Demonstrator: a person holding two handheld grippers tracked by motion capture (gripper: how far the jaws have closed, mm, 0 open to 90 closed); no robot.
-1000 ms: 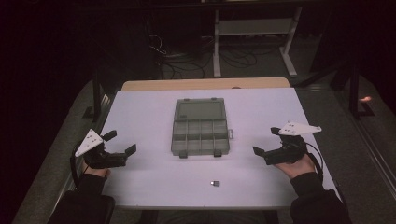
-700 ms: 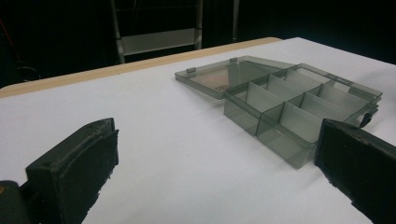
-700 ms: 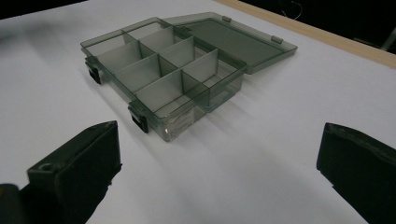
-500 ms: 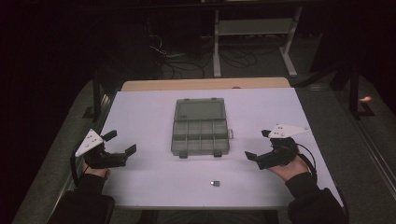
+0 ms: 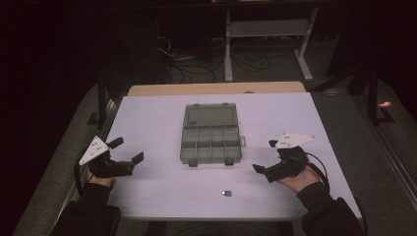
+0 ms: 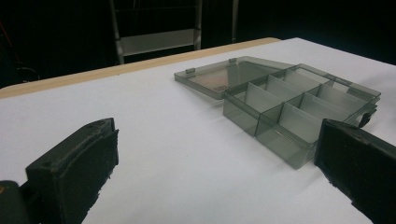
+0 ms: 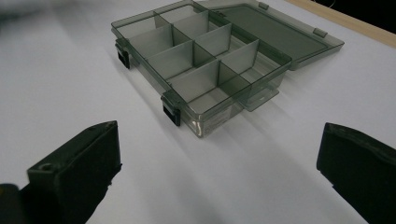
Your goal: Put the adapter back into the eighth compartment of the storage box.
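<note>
- High view: my left gripper [image 5: 127, 150] sits at the table's [image 5: 147, 118] left edge, jaws spread, holding nothing.
- High view: my right gripper [image 5: 265, 156] is at the right side, near the front edge, jaws spread too, pointing in toward the middle of the table.
- High view: the box [image 5: 210, 133] lies open at the middle of the table, between the two grippers and apart from both; its lid is laid back flat on the far side, its compartments toward me.
- High view: a small dark part [image 5: 226, 193] lies on the table in front of the box, nearer my right gripper, touching neither.
- Left gripper view: my two black jaws stand wide apart with bare table between them; the box [image 6: 299, 109] is ahead to the right, its near corner just beside my right jaw in the picture.
- Right gripper view: jaws wide apart again, nothing between them; the box [image 7: 210, 70] lies ahead, two black latches on its near wall, the compartments look empty.
</note>
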